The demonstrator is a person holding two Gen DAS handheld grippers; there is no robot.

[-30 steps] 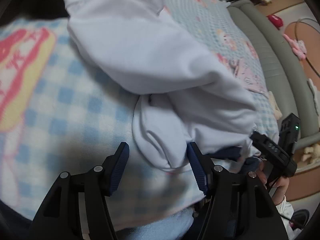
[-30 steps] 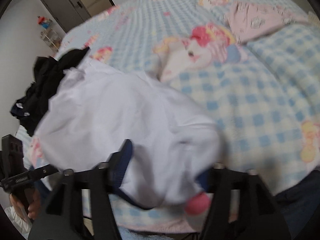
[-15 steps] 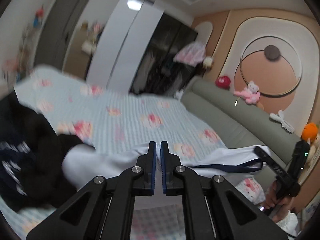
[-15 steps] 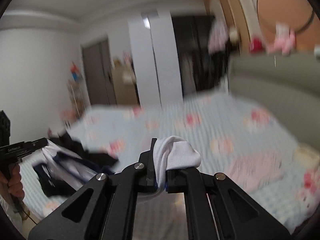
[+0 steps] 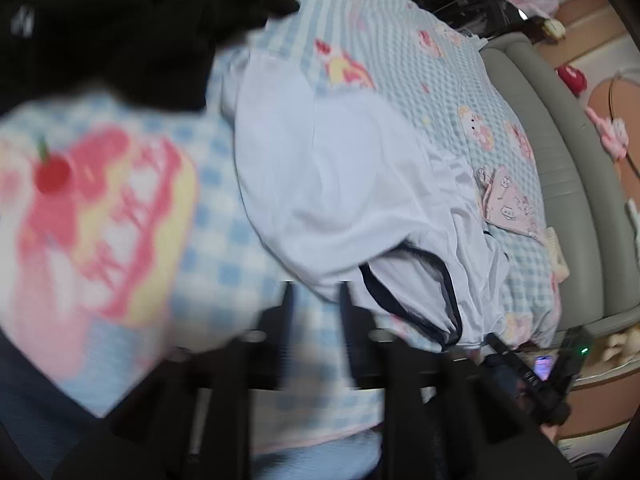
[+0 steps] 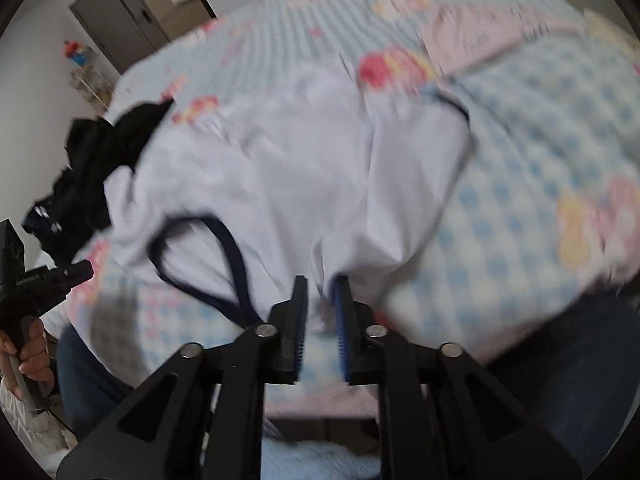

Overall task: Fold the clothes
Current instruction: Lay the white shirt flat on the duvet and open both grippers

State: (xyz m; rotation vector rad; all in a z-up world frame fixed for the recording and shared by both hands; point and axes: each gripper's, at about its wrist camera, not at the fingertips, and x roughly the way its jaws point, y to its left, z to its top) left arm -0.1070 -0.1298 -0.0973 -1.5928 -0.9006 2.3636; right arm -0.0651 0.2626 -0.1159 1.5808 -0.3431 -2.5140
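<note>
A white garment [image 5: 340,184] with a navy-trimmed neckline [image 5: 420,292] lies spread across the blue-check blanket [image 5: 224,248]. My left gripper [image 5: 316,300], blurred, hovers at the garment's near edge; its jaws are opening and the cloth edge reaches only to their tips. In the right wrist view the same white garment [image 6: 300,168] lies flat, its navy neckline [image 6: 208,264] to the left. My right gripper [image 6: 320,292] is opening too, with the near shoulder edge of the cloth still between its blue pads and a gap showing.
Black clothes [image 5: 120,20] are heaped at the far left of the bed, also as a black heap [image 6: 88,168]. A pink garment [image 5: 508,204] lies to the right by the grey padded bed frame [image 5: 560,160]. A person's hand [image 6: 28,344] holds the other gripper.
Half a second ago both grippers were lifted and shut with the garment hanging from them. Now they are down over the bed, the garment lies spread out, and both pairs of jaws stand apart.
</note>
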